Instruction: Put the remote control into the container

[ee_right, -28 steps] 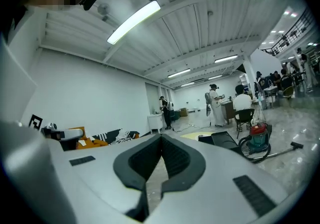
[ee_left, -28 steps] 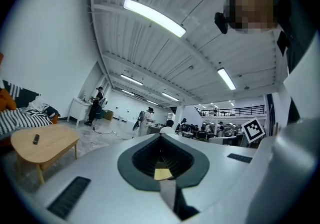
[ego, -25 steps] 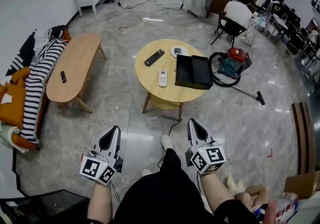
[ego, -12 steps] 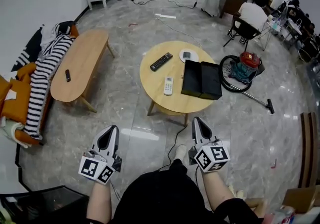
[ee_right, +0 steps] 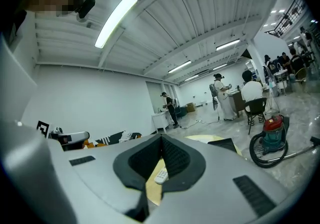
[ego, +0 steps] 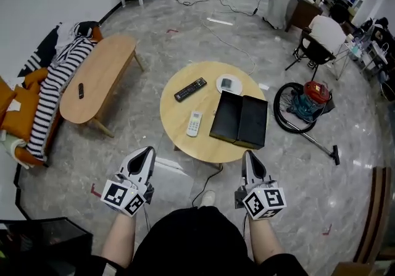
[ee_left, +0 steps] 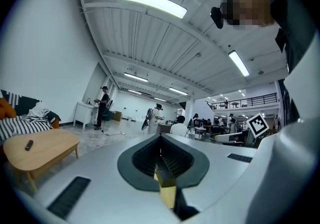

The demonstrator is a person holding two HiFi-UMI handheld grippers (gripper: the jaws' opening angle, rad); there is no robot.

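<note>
**A:** Status?

**B:** Approach, as I read it. Left tongs (ego: pixel 145 152) are pressed together and right tongs (ego: pixel 248 157) too, nothing between either pair. Both sit just short of the round counter (ego: pixel 176 111), at its near edge.

**A:** Where's the target?

**B:** Two candidates on the counter. The white remote control (ego: pixel 194 123) lies flat towards the front, near the left side of the container (ego: pixel 229 114) but not touching it. The black remote control (ego: pixel 190 89) is further back, beside a white disc (ego: pixel 229 84). The container is a black box lying open in two flat halves. It looks empty from the head view.

**A:** Which remote?

**B:** Task doesn't say. I'd take the white one: it's closest, and the right gripper view already shows it in line past the pads.

**A:** How do you want to grab it?

**B:** Open the right tongs before reaching in. Straddle the narrow width at mid-body so it won't swing. It lies flat on wood, so the tips must nearly touch the counter. Go slowly or it skids. Lift, carry it right over the nearer half, set it low, then let go.

**A:** Left side?

**B:** Spare. I'd use it to steady the container wall if the box slides.
</note>
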